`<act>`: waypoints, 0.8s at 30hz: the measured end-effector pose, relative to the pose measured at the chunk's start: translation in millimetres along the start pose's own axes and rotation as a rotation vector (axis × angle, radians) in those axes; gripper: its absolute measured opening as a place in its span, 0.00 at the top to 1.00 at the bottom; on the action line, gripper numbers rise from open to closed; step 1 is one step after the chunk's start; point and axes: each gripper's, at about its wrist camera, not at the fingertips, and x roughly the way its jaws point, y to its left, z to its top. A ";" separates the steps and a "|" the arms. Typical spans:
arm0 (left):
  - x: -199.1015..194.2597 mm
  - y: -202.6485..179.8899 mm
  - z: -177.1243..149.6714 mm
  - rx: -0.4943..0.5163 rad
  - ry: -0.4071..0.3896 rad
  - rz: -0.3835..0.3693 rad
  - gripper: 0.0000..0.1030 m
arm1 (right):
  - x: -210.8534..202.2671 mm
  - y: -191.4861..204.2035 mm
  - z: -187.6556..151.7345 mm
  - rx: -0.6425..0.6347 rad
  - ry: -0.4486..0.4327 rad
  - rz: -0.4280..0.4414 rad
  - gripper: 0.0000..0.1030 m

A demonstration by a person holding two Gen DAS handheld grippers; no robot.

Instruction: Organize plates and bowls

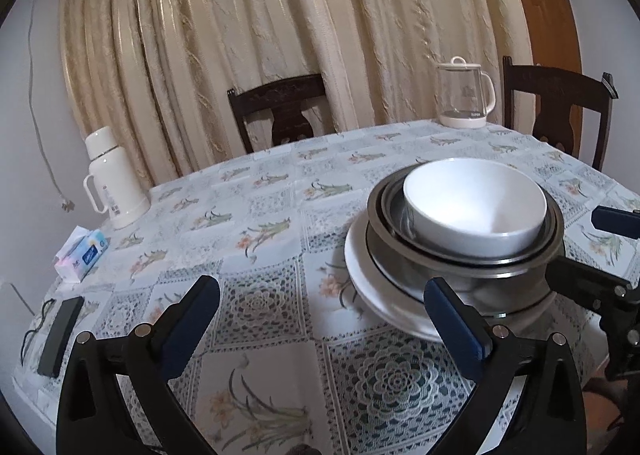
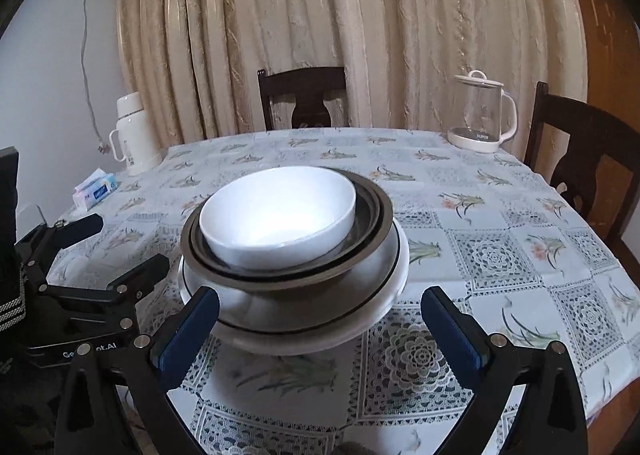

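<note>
Stacked bowls (image 2: 280, 223) on plates (image 2: 384, 295), ahead of right gripper (image 2: 320, 319), both jaws spread, empty

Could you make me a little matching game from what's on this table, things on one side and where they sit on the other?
Things:
1. white bowl
2. glass kettle
3. white thermos
4. tissue pack

Places:
A. far right corner of the table
B. far left corner, standing upright
C. top of the stacked dishes
D. left edge, lying just in front of the thermos

Pairs: 1-C, 2-A, 3-B, 4-D
</note>
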 end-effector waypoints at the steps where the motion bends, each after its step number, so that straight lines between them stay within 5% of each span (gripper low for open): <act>1: 0.9 0.3 -1.1 -0.001 0.008 -0.005 0.01 | 0.6 1.2 -1.2 -0.004 0.006 0.003 0.00; 24: 4.6 -1.5 -12.9 0.008 0.058 -0.021 0.01 | 10.4 -0.9 -12.7 0.013 0.085 0.006 0.00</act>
